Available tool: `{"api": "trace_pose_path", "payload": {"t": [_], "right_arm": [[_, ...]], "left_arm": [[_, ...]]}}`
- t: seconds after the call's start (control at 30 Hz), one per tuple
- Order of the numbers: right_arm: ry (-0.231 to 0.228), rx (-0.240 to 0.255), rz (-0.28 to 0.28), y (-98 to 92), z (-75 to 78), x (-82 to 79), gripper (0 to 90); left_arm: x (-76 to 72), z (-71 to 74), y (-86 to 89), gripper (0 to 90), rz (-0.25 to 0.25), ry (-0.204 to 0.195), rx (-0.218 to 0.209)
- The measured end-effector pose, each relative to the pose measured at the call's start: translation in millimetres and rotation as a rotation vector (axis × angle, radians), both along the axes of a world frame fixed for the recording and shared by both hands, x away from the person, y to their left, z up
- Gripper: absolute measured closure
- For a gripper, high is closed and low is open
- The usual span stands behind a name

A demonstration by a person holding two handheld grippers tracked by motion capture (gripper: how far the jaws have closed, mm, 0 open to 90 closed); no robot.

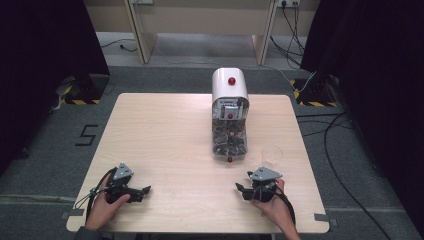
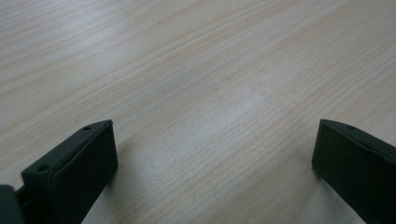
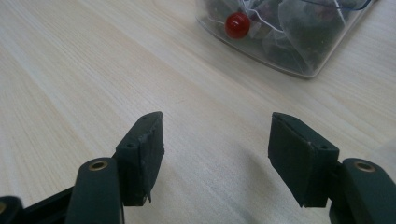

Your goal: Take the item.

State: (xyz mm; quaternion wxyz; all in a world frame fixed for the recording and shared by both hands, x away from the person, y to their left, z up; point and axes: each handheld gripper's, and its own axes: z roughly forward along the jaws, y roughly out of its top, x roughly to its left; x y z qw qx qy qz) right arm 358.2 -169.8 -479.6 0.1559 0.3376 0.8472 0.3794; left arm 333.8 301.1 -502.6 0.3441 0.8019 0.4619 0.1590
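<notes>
The white-topped dispenser with a clear box of tea sachets and red knobs (image 1: 229, 120) stands upright at the middle of the worktop's (image 1: 165, 130) far half, untouched. A clear plastic cup (image 1: 272, 154) is seen just beside its front right corner, apparently empty. The right tongs (image 1: 243, 190) rest near the cup, jaws held apart, aimed toward the box front (image 3: 289, 37). The left tongs (image 1: 144, 191) lie well apart, jaws spread wide over bare wood. Judgement: nothing yet grasped; all work remains.

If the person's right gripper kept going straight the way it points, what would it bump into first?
Probably the clear plastic container with the red knob: the right gripper, open, aims slightly left of it across bare wooden table, so it might just miss.
</notes>
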Motion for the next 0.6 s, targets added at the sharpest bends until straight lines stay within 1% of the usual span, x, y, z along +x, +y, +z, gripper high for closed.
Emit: {"api": "trace_pose_path", "payload": {"t": [0.23, 0.33, 0.43, 0.47, 0.53, 0.57, 0.6], "right_arm": [[-0.019, -0.001, 0.007, 4.3, 4.2, 0.4, 37.7], [-0.031, -0.002, 0.008, 7.5, 6.7, 3.3, 38.1], [-0.039, 0.005, 0.005, 9.0, 7.7, 3.8, 38.6], [-0.05, 0.001, 0.01, 11.1, 8.8, 3.9, 38.9], [-0.051, 0.002, 0.011, 12.0, 9.3, 3.8, 39.0], [-0.063, 0.001, 0.013, 14.9, 10.5, 4.7, 39.4], [-0.059, -0.002, 0.018, 15.8, 11.2, 5.2, 39.7]], "left_arm": [[0.0, 0.0, 0.0, 0.0, 0.0, 0.0, 0.0], [0.0, 0.0, 0.0, 0.0, 0.0, 0.0, 0.0], [0.0, 0.0, 0.0, 0.0, 0.0, 0.0, 0.0], [0.0, 0.0, 0.0, 0.0, 0.0, 0.0, 0.0], [0.0, 0.0, 0.0, 0.0, 0.0, 0.0, 0.0], [0.0, 0.0, 0.1, 0.0, -0.001, 0.0, 0.001], [0.0, 0.0, 0.1, 0.0, -0.001, 0.0, 0.001]]}}
